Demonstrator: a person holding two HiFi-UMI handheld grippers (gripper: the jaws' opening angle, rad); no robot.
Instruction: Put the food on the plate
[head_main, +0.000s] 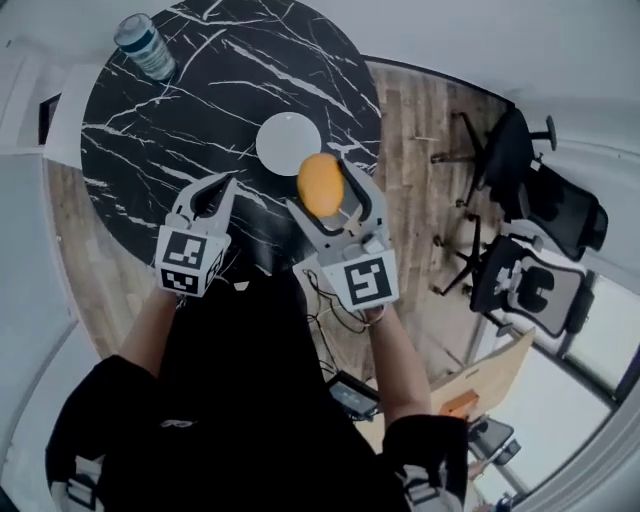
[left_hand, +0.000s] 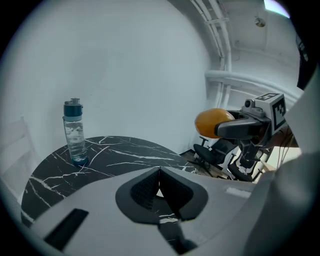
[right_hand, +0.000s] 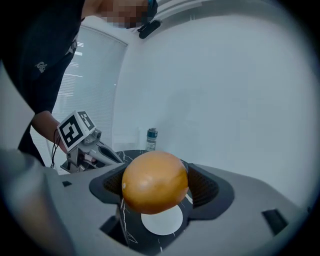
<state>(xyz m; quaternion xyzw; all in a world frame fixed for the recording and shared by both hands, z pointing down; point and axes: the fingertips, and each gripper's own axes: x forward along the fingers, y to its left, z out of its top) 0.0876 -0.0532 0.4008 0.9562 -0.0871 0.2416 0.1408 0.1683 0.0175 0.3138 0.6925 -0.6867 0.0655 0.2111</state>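
An orange, egg-shaped piece of food (head_main: 321, 185) is held in my right gripper (head_main: 338, 188), whose jaws are shut on it above the black marble table (head_main: 160, 120). It fills the right gripper view (right_hand: 155, 182), and the small white plate (right_hand: 162, 220) shows just below and beyond it. In the head view the plate (head_main: 287, 143) lies on the table a little ahead and left of the food. My left gripper (head_main: 212, 192) hovers to the left with its jaws shut and nothing in them (left_hand: 159, 176). It sees the food (left_hand: 212, 123) off to its right.
A clear water bottle (head_main: 146, 46) with a blue cap stands at the table's far left edge (left_hand: 75, 132). Black office chairs (head_main: 530, 215) stand on the wood floor to the right. A thin cable (head_main: 325, 300) hangs under the right gripper.
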